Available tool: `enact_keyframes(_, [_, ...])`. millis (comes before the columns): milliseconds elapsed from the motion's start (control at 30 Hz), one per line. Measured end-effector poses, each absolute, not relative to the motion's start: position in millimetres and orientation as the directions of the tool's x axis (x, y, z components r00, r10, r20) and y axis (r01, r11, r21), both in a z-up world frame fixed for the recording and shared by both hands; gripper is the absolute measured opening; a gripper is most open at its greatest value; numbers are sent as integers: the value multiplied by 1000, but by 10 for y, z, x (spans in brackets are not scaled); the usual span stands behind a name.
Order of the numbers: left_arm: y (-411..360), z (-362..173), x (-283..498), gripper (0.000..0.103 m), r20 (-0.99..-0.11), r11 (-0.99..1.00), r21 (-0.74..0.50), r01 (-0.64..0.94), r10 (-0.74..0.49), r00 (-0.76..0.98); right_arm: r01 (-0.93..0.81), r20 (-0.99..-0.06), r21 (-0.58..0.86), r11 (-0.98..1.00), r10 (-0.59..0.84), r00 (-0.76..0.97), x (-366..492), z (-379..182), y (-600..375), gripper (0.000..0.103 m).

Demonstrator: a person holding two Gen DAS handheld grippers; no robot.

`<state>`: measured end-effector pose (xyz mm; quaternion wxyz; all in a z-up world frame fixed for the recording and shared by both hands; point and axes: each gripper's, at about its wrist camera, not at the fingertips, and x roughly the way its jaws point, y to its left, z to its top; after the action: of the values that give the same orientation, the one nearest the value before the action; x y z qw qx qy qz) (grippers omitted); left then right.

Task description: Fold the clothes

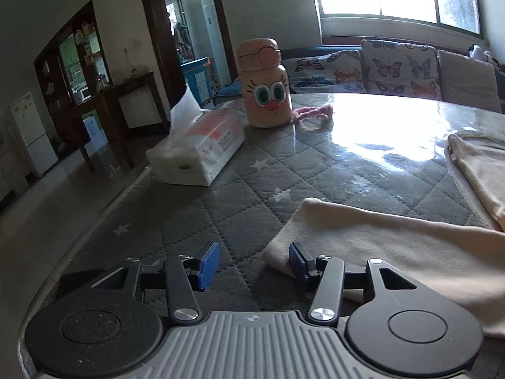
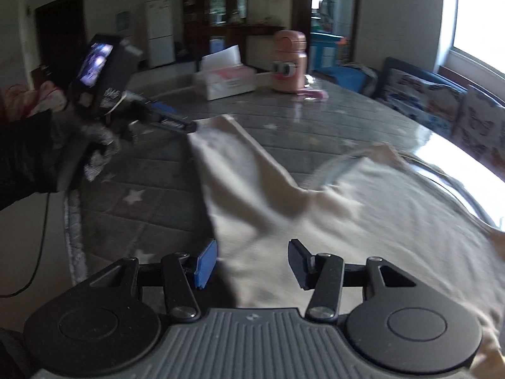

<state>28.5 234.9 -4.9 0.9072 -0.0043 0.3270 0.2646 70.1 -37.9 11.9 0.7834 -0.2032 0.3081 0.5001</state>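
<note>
Both grippers, left (image 1: 254, 263) and right (image 2: 252, 263), gape over cream garment (image 2: 363, 221) on quilted table (image 1: 195, 218); blurred sofa (image 1: 394, 69) far right, perhaps.

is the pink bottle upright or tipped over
Upright: the bottle stands on its base on the table, lid on top, beside the tissue pack.

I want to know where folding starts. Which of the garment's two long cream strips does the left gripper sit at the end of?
The nearer strip, running across the foreground; the left gripper straddles its end, open. The other strip lies farther off.
</note>
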Motion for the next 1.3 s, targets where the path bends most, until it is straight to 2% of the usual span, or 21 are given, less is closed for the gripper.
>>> enact_keyframes(133, [2364,11,162,51,-598,866,111,-488,450,663,-928,-707,-19,372,651,275,633,-1,-134,40])
enact_keyframes(300, [2338,62,35,51,-602,875,53,-480,412,684,-924,-712,-35,380,640,291,627,-87,41,15])
enact_keyframes(333, [2338,67,24,51,-603,877,43,-479,405,687,-922,-710,-40,386,638,298,626,-78,50,4])
enact_keyframes(467, [2337,45,66,47,-610,884,32,-466,387,691,-929,-700,-37,369,654,288,580,-46,33,3])
enact_keyframes(533, [2341,10,123,40,-616,885,41,-464,388,686,-938,-705,-44,345,654,274,530,-59,32,2])
enact_keyframes(600, [2355,-34,192,29,-624,884,49,-465,390,677,-944,-706,-49,327,657,265,504,-54,32,3])
enact_keyframes(733, [2365,-81,251,19,-621,881,70,-467,405,671,-949,-694,-41,314,674,253,503,-19,53,7])
enact_keyframes(800, [2363,-75,255,13,-620,882,70,-466,404,672,-948,-681,-28,318,688,252,530,12,75,23])
enact_keyframes(833, [2360,-72,254,13,-620,882,72,-467,406,671,-947,-674,-22,321,695,251,543,28,86,35])
enact_keyframes(1067, [2391,-24,210,15,-624,876,61,-479,408,667,-932,-685,47,359,691,232,773,-91,405,46])
enact_keyframes(1200, [2378,31,134,17,-629,876,28,-481,390,673,-953,-684,61,295,708,176,684,-81,407,46])
enact_keyframes(1233, [2363,35,118,19,-631,878,13,-479,378,677,-961,-685,64,270,712,154,648,-69,398,46])
enact_keyframes(1300, [2327,39,90,33,-635,880,-17,-475,357,685,-964,-686,58,260,712,151,605,-43,370,46])
